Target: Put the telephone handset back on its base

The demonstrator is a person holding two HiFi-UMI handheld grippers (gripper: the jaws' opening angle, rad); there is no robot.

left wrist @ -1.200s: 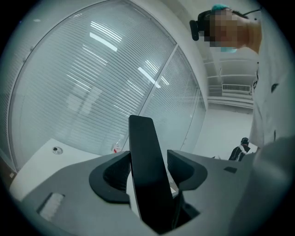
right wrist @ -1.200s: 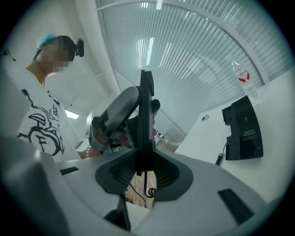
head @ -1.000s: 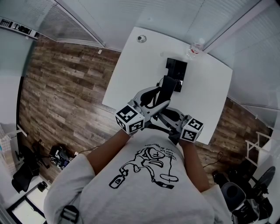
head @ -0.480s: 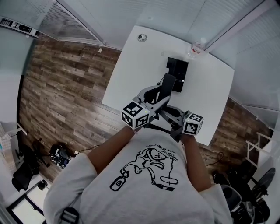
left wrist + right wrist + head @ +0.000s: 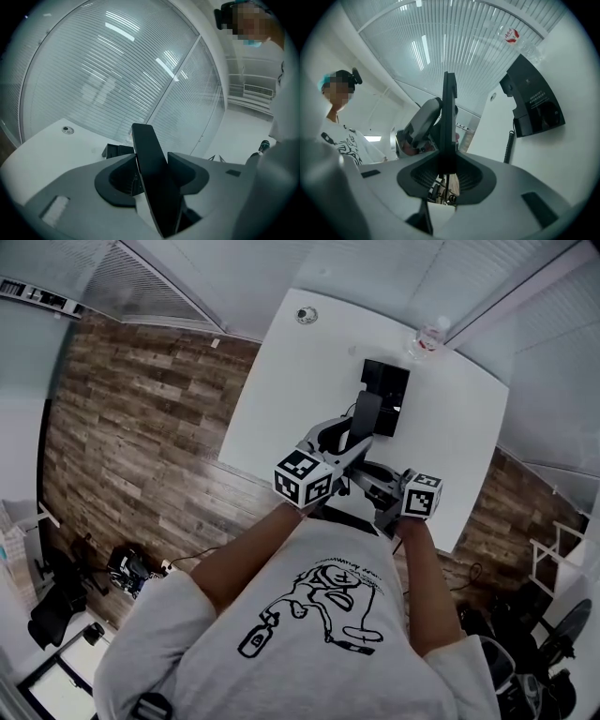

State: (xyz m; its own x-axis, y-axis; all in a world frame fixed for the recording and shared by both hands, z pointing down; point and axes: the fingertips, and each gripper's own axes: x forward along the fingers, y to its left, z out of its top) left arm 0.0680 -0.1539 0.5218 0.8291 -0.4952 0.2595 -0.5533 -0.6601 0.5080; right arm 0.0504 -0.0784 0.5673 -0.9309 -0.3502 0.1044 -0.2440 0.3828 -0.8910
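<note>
While my left gripper (image 5: 151,174) and my right gripper (image 5: 449,164) both clamp the black handset (image 5: 147,150), I'm holding it over the white table (image 5: 281,381). The base (image 5: 532,101) lies just beyond it on the tabletop.

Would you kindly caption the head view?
Left tool and right tool hold the handset over the table, near its base.
</note>
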